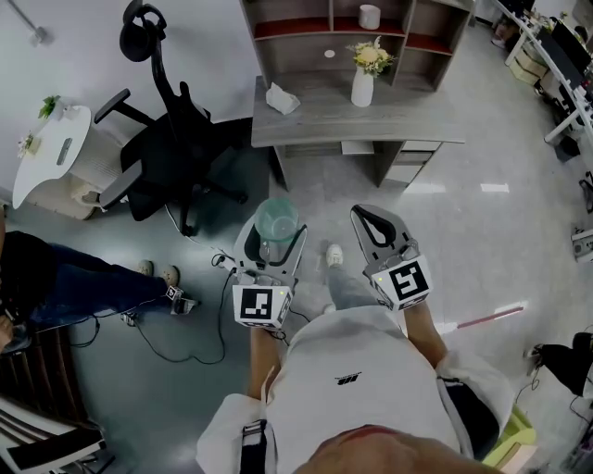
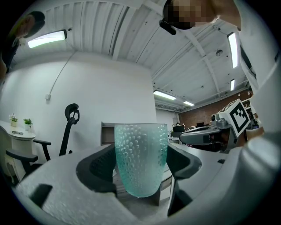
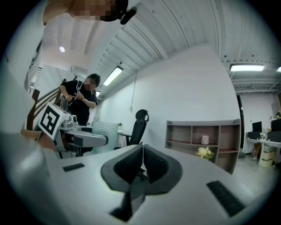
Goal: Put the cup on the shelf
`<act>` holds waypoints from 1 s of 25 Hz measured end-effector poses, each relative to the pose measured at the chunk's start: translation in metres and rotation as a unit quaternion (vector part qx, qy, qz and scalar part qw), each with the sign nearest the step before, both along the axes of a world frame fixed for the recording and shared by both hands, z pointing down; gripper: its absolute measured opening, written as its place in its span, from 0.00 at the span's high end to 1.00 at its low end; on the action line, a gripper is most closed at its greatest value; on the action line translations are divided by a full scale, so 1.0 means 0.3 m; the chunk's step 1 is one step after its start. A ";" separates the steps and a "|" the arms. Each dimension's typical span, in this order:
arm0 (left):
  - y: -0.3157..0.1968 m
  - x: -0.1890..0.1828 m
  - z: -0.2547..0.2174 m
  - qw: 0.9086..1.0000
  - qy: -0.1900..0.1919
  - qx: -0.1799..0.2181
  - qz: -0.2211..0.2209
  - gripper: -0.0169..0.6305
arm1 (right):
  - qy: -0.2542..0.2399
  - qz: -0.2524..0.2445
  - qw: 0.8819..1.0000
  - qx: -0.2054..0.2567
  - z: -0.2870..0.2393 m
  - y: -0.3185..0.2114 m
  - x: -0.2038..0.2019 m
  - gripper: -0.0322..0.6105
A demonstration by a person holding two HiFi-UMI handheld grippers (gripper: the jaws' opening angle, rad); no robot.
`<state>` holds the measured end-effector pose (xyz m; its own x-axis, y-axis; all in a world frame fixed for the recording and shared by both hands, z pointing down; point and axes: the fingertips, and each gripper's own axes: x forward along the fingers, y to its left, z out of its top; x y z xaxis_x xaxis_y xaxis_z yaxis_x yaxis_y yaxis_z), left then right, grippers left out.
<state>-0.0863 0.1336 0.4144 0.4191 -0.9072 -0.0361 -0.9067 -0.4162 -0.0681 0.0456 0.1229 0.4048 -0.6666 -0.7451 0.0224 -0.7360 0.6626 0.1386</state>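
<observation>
Teal cup up in the left gripper, shelf ahead

The left gripper [image 1: 275, 236] is squeezing its dark, scooped fingers [image 2: 94, 169] against both sides of the cup [image 2: 141, 158], a translucent teal tumbler dimpled all over and tapering to a rounded base, and is holding it upright in the air above the glossy grey floor [image 1: 463, 213]. The right gripper [image 3: 141, 165] is hanging beside it, its padded fingers [image 3: 127, 165] pressed together on nothing. Ahead, the grey wood-grain shelf [image 1: 306, 28] is rising at the back of a matching counter [image 1: 324, 116], which is bearing a slim white vase [image 1: 362, 88] of pale flowers and a crumpled white tissue [image 1: 282, 98].
</observation>
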 end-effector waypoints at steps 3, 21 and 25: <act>-0.061 -0.014 0.012 1.000 0.002 -0.002 -0.004 0.43 | -0.002 -0.003 1.000 -0.002 0.011 -0.066 -0.012 0.91; -0.514 -0.041 0.023 1.000 0.002 -0.017 -0.015 0.43 | -0.003 -0.003 1.000 -0.023 0.029 -0.530 -0.032 0.91; -0.588 -0.049 0.020 1.000 -0.001 -0.021 -0.021 0.43 | -0.007 -0.007 1.000 -0.024 0.023 -0.609 -0.040 0.91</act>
<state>-0.1011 -0.0429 0.4204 0.3814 -0.9244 0.0028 -0.9230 -0.3810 -0.0529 0.0338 -0.0599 0.4117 -0.6780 -0.7335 0.0485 -0.7277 0.6790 0.0973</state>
